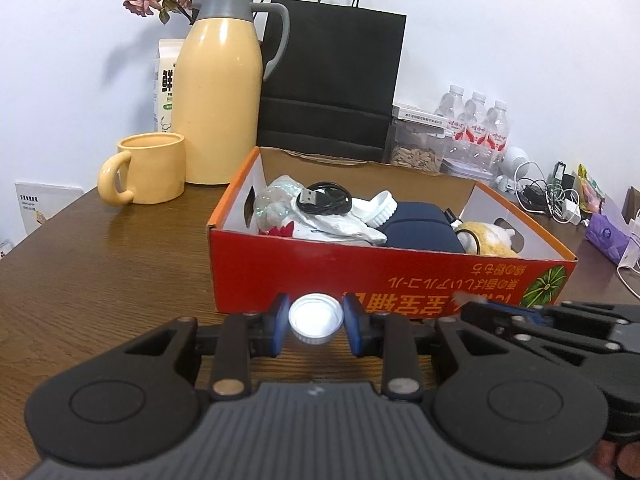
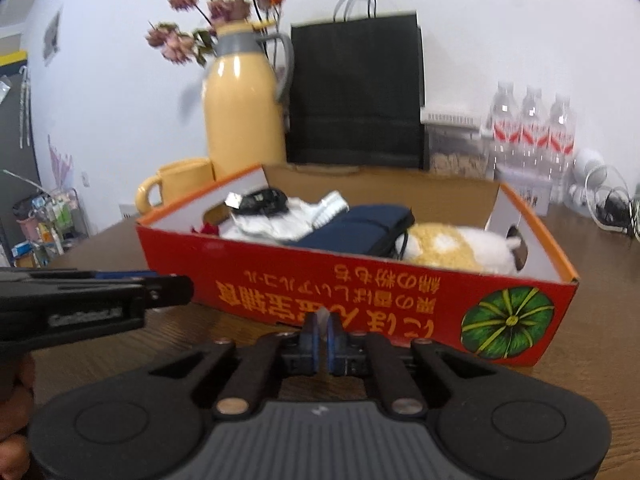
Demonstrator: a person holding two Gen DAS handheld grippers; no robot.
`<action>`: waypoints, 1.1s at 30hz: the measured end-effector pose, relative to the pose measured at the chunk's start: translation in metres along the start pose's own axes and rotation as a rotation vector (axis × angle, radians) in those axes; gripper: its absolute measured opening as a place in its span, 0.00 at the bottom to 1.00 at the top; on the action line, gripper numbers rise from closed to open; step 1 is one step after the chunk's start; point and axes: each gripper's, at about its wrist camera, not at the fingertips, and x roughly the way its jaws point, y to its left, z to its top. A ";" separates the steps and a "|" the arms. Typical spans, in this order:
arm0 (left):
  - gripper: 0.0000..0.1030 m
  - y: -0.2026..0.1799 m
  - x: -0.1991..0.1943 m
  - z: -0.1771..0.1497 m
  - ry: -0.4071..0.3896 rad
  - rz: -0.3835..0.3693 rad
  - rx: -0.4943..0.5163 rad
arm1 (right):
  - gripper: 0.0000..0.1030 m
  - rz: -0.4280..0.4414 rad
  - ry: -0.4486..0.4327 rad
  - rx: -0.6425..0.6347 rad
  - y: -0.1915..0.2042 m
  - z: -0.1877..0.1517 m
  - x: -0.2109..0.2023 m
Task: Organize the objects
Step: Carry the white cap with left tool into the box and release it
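Brown table (image 1: 100, 264), white cap (image 1: 316, 319) pinched between left gripper (image 1: 316, 322) jaws; right gripper (image 2: 323, 340) jaws nearly closed, empty.

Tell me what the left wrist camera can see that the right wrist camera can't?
Only the left wrist view shows the white bottle cap held between the left gripper fingers, plus a purple pouch far right. Only the right wrist view shows a cluttered shelf rack at far left and the right gripper nearly closed, empty. Both show the red box, yellow thermos, yellow mug and black bag.
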 end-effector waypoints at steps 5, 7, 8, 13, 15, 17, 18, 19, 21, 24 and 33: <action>0.29 0.002 -0.003 -0.001 -0.013 0.007 -0.005 | 0.03 0.022 -0.096 0.009 -0.001 0.002 -0.024; 0.29 0.003 -0.005 -0.001 -0.020 0.009 -0.003 | 0.03 0.029 -0.129 0.014 -0.001 0.003 -0.033; 0.29 0.003 -0.006 -0.002 -0.023 0.009 -0.002 | 0.03 0.032 -0.137 0.015 -0.002 0.003 -0.035; 0.29 -0.002 -0.015 0.004 -0.053 -0.007 0.002 | 0.03 0.043 -0.156 0.030 -0.006 0.008 -0.041; 0.29 -0.006 -0.020 0.010 -0.072 -0.021 0.006 | 0.03 0.043 -0.166 0.025 -0.007 0.012 -0.041; 0.29 -0.012 -0.023 0.019 -0.085 -0.038 0.009 | 0.03 0.043 -0.176 0.025 -0.009 0.017 -0.041; 0.29 -0.015 -0.023 0.024 -0.094 -0.045 0.009 | 0.03 0.042 -0.181 0.024 -0.011 0.020 -0.040; 0.29 -0.018 -0.024 0.029 -0.103 -0.050 0.012 | 0.03 0.042 -0.185 0.023 -0.012 0.023 -0.039; 0.29 -0.025 -0.024 0.041 -0.131 -0.049 0.021 | 0.03 0.038 -0.196 0.007 -0.014 0.030 -0.037; 0.29 -0.037 -0.018 0.058 -0.167 -0.046 0.032 | 0.03 0.025 -0.217 -0.008 -0.018 0.042 -0.034; 0.29 -0.058 0.026 0.084 -0.177 -0.029 -0.016 | 0.03 -0.027 -0.254 0.022 -0.041 0.074 0.001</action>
